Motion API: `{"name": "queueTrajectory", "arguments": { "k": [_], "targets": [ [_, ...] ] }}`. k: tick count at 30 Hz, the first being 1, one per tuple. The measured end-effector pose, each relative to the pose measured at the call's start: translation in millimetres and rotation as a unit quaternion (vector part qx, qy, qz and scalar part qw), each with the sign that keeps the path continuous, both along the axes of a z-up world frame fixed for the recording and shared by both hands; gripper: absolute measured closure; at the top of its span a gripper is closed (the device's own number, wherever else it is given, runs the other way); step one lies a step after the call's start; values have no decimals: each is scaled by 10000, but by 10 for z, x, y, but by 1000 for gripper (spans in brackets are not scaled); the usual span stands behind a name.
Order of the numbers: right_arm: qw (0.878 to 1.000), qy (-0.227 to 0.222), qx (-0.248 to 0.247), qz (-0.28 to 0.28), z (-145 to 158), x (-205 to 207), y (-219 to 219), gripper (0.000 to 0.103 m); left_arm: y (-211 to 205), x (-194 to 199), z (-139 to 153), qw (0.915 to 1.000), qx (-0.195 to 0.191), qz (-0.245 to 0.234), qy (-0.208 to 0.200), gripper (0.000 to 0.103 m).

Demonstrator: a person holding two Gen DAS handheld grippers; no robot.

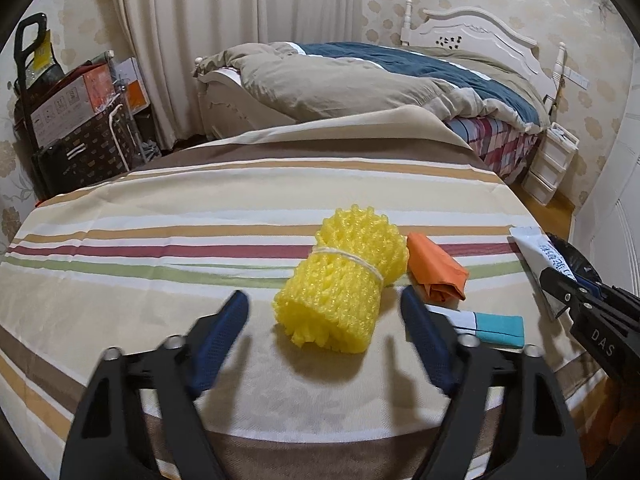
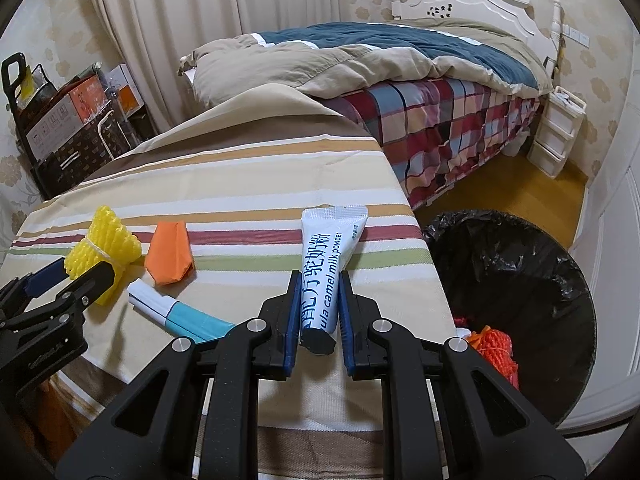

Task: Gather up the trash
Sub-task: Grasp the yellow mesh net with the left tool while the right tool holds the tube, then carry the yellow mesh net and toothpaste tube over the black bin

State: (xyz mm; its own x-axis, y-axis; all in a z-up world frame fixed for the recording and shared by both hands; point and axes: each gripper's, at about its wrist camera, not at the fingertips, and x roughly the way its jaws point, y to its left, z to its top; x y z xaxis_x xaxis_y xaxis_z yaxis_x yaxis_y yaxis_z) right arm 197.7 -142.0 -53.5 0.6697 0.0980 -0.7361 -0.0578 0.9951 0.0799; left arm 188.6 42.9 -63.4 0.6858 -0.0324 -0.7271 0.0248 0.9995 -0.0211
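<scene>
The tabletop (image 1: pixel 120 248) is covered with a striped cloth – beige, brown, red and green bands. Behind it stands a bed (image 2: pixel 400 64) with a beige-and-blue quilt and a checked sheet, before cream curtains (image 1: pixel 240 20) and floral wallpaper. The left hand-held gripper (image 1: pixel 325 304) is open, its jaws on both sides of a yellow foam net roll (image 1: pixel 340 280) without touching it. Beside the roll lie an orange folded paper (image 1: pixel 436 270) and a white-and-teal packet (image 1: pixel 488 326). The right hand-held gripper (image 2: pixel 320 278) is closed on a camel milk powder sachet (image 2: pixel 332 240). Right of the tabletop a black-lined trash bin (image 2: pixel 520 264) stands on the wooden floor – an orange net (image 2: pixel 496 346) lies inside.
</scene>
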Motion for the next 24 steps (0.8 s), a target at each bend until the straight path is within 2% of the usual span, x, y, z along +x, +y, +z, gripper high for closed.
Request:
{"name": "queueTrajectory", "arguments": {
  "k": [2,7,17,24],
  "targets": [
    [10000,0,-8,6,1,1,1,86,-12,15,-27,9999,1,-70,88,47],
    [10000,-9,12,12,1,-9,15,86,-13,-6,-26,9998,-44,-149,91,54],
    [9999,-38,93,-19,5,-95,30,87,8,-148,8,9999,-88,-80,34,56],
    [9998,-104,145,-62,20,-322,-41,87,-9,-321,85,9998,-163,-78,-44,57]
  ]
}}
